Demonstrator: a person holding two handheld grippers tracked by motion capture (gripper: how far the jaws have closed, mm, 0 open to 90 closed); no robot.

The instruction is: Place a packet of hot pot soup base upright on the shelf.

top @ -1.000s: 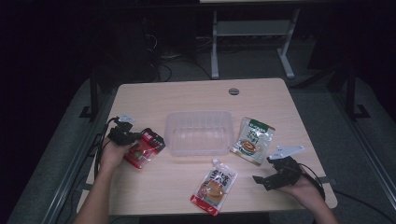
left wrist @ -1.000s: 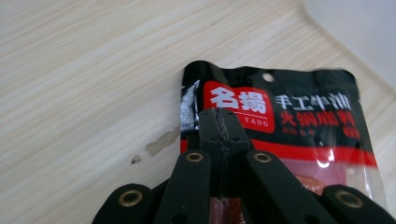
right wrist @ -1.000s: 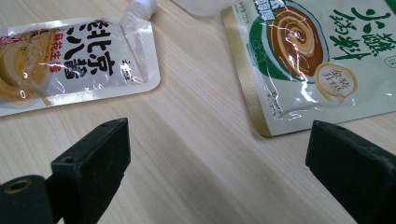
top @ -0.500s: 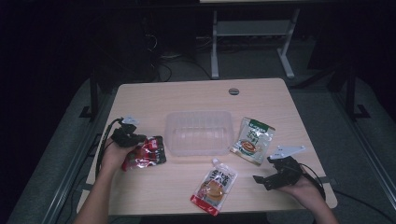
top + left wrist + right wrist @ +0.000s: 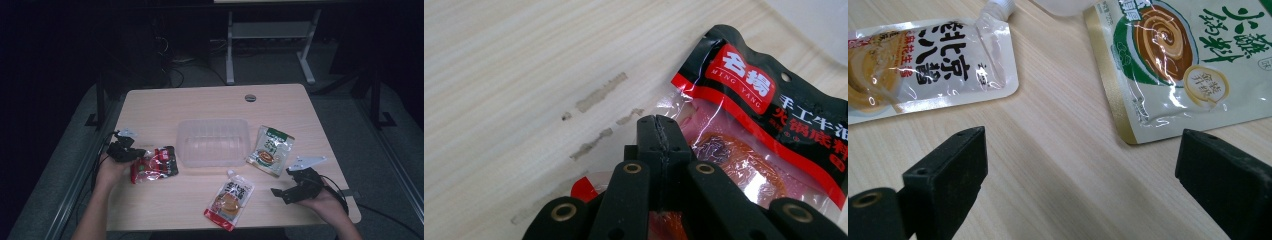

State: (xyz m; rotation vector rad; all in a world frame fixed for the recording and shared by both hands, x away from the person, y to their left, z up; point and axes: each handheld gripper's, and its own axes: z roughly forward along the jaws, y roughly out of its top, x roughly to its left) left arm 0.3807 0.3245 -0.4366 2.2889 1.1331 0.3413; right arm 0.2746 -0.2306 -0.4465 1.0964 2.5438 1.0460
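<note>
Three packets lay on the counter (image 5: 160, 102) in the high view around a clear tub (image 5: 212, 141); the red packet (image 5: 154, 164) sat left of it, pinched by the left tongs (image 5: 136, 155). Left gripper view: clenched jaws gripped its clear edge, label reading "MING YANG". Right gripper view: the right tongs (image 5: 1083, 170) were released between a white pouch (image 5: 923, 65) and green packet (image 5: 1178, 60).

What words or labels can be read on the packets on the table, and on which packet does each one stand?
"名揚" over "MING YANG": white on the red label of the red and black packet.
"火锅底料": partly cut off, on the same packet's black band.
"小罐汤料": green, seen upside down, on the green and white packet; the first two characters are uncertain.
Spouted white pouch: large black characters seen upside down, not surely readable; the small red print is blurred.
</note>
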